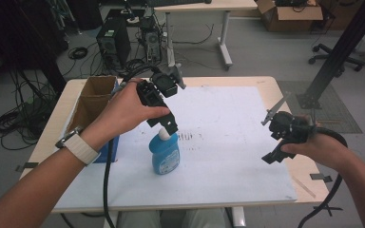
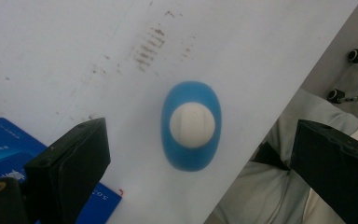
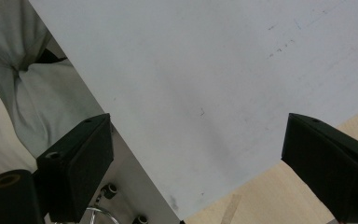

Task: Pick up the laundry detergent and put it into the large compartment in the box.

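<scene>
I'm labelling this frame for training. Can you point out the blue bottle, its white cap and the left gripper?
blue bottle (image 1: pixel 165 156): high view, front of its body.
white cap (image 2: pixel 192 125): left gripper view, cap's top.
left gripper (image 2: pixel 200 154): left gripper view, midway between its open jaws.

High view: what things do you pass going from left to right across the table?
Cardboard box → left gripper over the blue bottle → smudged marks on the white board → right gripper.

Glossy blue plastic bottle (image 1: pixel 165 154) with smooth white cap (image 2: pixel 192 125), matt white sheet (image 1: pixel 228 142) perhaps paper, brown cardboard box (image 1: pixel 92 99)
</scene>
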